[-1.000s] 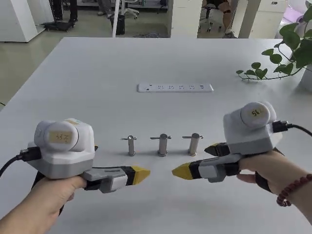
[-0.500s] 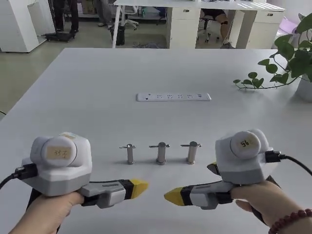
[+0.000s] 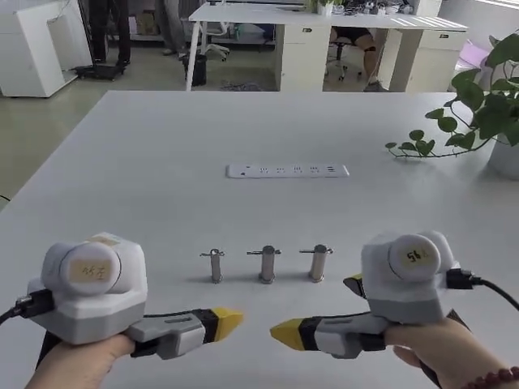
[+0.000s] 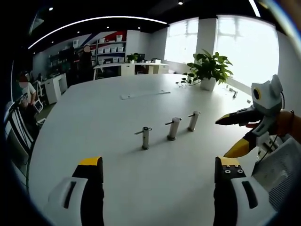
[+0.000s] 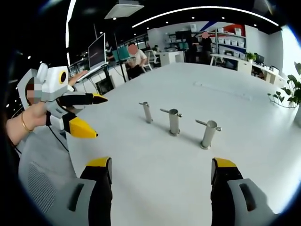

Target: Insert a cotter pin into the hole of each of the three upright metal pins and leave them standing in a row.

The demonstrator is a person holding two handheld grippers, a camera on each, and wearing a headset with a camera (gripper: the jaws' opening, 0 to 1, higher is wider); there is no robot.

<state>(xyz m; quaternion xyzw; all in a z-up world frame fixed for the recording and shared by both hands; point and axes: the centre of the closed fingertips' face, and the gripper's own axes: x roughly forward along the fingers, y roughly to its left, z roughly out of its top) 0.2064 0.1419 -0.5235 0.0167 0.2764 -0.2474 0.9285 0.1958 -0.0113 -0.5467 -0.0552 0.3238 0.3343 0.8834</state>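
Three upright silvery pins (image 3: 267, 267), cotters (image 3: 255, 252) crosswise

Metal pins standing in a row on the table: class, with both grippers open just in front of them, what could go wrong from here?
1. The metal pins stand free on narrow bases; a forward sweep of the left gripper or right gripper could topple one.
2. The cotter pins stick out sideways near the tops, so an open jaw might snag one and pull it out.
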